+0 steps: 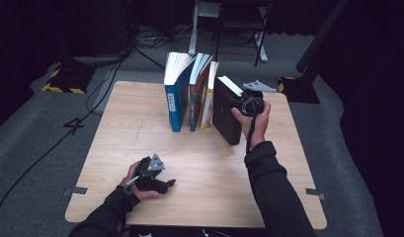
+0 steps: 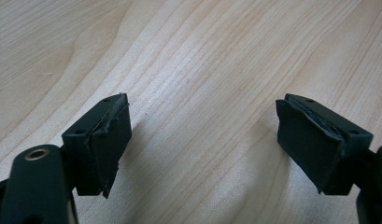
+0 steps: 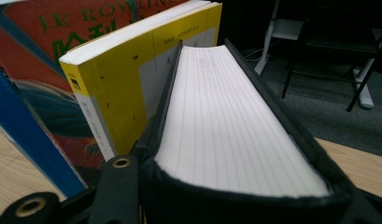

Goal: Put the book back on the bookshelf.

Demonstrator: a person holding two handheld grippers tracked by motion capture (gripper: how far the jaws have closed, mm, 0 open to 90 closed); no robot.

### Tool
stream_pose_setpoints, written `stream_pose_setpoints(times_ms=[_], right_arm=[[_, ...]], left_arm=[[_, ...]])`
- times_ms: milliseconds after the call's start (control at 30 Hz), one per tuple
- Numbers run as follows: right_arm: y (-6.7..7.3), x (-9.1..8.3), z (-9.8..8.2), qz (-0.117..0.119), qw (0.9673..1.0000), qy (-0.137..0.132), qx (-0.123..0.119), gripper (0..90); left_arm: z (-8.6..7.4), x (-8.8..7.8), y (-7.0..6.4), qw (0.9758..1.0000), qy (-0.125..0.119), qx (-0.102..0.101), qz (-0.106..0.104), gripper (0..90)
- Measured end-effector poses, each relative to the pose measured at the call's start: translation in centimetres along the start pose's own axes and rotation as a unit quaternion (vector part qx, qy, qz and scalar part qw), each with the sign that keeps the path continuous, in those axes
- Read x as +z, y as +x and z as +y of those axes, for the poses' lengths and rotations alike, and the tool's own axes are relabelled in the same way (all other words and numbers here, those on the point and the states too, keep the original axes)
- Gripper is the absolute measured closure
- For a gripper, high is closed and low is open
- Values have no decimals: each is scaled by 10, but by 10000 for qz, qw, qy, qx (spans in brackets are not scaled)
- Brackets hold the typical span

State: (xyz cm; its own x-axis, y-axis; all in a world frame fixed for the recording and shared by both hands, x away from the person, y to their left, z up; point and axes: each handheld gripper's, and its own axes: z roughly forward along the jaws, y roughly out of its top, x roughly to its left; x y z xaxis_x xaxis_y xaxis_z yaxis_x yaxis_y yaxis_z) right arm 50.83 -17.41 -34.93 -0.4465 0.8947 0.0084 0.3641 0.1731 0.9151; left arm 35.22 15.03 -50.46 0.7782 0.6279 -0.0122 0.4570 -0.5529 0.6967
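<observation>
Pale wood forms the table, where a row of three upright books is stood near the far edge. Beside it a black book is held upright, pinched by the right gripper, apparently being shelved; closing the gap against the yellow book is called for next. Near the front edge, the left gripper is spread, empty.
</observation>
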Motion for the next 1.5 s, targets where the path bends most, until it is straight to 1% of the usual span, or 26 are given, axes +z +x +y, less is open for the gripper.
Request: stream_pose_setpoints(times_ms=[133, 233, 333, 400, 467, 533, 600, 633, 700, 733, 800, 867, 967, 1000, 1133, 1167, 1233, 1300, 1333, 1500], right_arm=[[-6, -2, -2, 110, 9999, 38, 63, 526], [-11, -7, -7, 137, 9999, 41, 93, 524], [-12, -11, -10, 161, 9998, 76, 119, 523], [-11, -12, -11, 159, 9998, 113, 94, 523], [-11, -17, -14, 181, 9997, 175, 5, 521], [-11, -19, -15, 194, 9996, 188, 7, 520], [-13, -23, -20, 226, 9995, 198, 81, 518], [-16, -27, -22, 301, 9991, 241, 161, 513], [-17, -28, -23, 334, 9990, 262, 153, 512], [-19, -30, -26, 389, 9988, 289, 88, 510], [-18, -31, -26, 410, 9987, 307, 63, 510], [-18, -32, -26, 446, 9983, 361, -35, 503], [-19, -32, -25, 527, 9976, 450, -94, 481], [-19, -32, -24, 514, 9976, 450, -114, 473], [-19, -27, -27, 580, 9968, 537, -67, 428], [-19, -27, -27, 597, 9969, 514, -45, 427], [-19, -27, -27, 586, 9971, 488, -38, 423], [-20, -27, -26, 569, 9971, 499, -118, 416], [-21, -27, -25, 524, 9972, 511, -157, 416], [-22, -25, -22, 508, 9965, 652, -152, 435]], left_arm=[[0, 0, 0, 10000, 2, 0, -14, 181], [0, 0, 0, 10000, 1, -6, -18, 181], [0, 0, 0, 10000, -2, 1, -21, 182], [0, 0, 0, 10000, 0, 6, -26, 182], [0, 0, 0, 10000, 0, 4, -29, 181], [0, 0, 0, 10000, -1, 8, -29, 181], [0, 0, 0, 10000, 3, 6, -28, 181], [0, 0, 0, 10000, 0, 8, -30, 181], [0, 0, 0, 10000, 0, 5, -31, 181], [0, 0, 0, 10000, 0, 8, -29, 181], [0, 0, 0, 10000, 1, 2, -29, 181], [0, 0, 0, 10000, 1, 3, -29, 181], [0, 0, 0, 10000, -1, 4, -30, 181], [0, 0, 0, 10000, -1, 5, -31, 181], [0, 0, 0, 10000, 0, 12, -34, 181], [0, 0, 0, 10000, 1, 14, -32, 181], [0, 0, 0, 10000, 0, 13, -35, 181], [0, 0, 0, 10000, 1, 13, -32, 181], [0, 0, 0, 10000, 1, 12, -32, 181], [0, 0, 0, 10000, 2, 13, -36, 180]])
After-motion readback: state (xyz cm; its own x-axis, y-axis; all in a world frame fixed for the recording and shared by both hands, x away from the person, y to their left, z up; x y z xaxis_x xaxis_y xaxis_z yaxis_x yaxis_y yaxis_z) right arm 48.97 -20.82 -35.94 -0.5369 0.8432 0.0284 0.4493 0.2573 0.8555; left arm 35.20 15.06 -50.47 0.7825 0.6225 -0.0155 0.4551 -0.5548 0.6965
